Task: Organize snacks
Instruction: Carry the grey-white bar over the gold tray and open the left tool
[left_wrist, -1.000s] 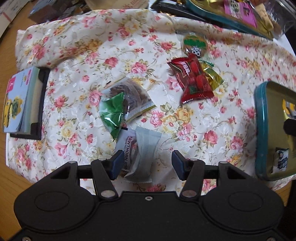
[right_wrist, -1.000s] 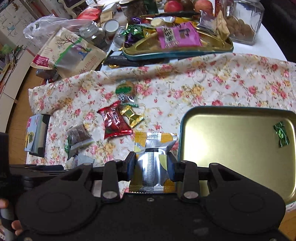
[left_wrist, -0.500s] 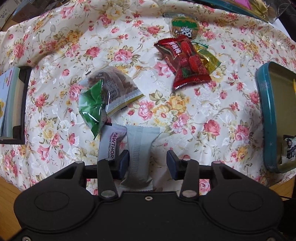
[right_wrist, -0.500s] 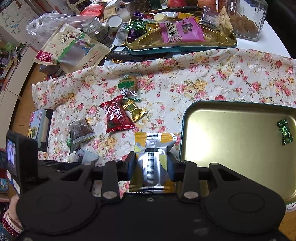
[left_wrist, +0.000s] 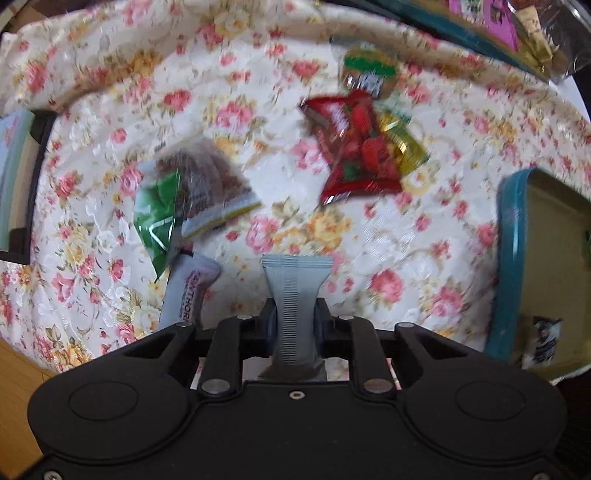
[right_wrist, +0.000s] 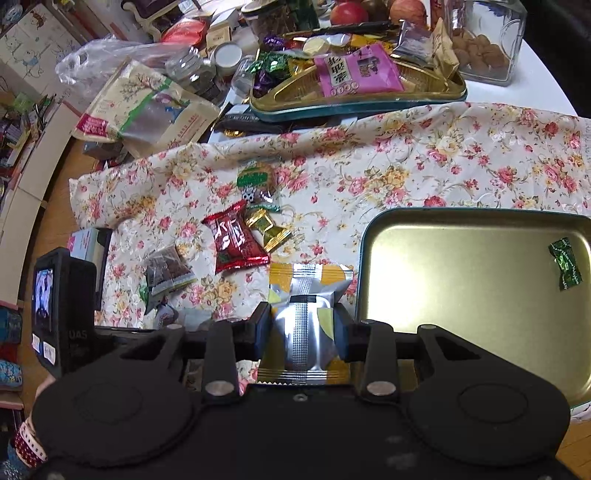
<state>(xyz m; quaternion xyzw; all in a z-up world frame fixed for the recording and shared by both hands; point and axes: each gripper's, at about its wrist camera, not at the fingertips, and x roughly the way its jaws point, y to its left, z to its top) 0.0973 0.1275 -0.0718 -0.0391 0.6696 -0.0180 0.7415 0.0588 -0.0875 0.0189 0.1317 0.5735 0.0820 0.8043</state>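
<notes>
We have the left gripper (left_wrist: 294, 320) clamped tight on the grey snack packet (left_wrist: 295, 295), above the floral cloth just left of the teal tin (left_wrist: 511, 258). Right gripper (right_wrist: 302, 330) pinches the silver-yellow packet (right_wrist: 306, 314) beside the tin's left rim.

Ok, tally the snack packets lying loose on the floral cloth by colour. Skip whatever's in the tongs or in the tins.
red packet: 1
gold packet: 1
green: 2, the green foil packet and the round green-labelled packet
clear packet with brown contents: 1
white packet: 1
Total: 6
</notes>
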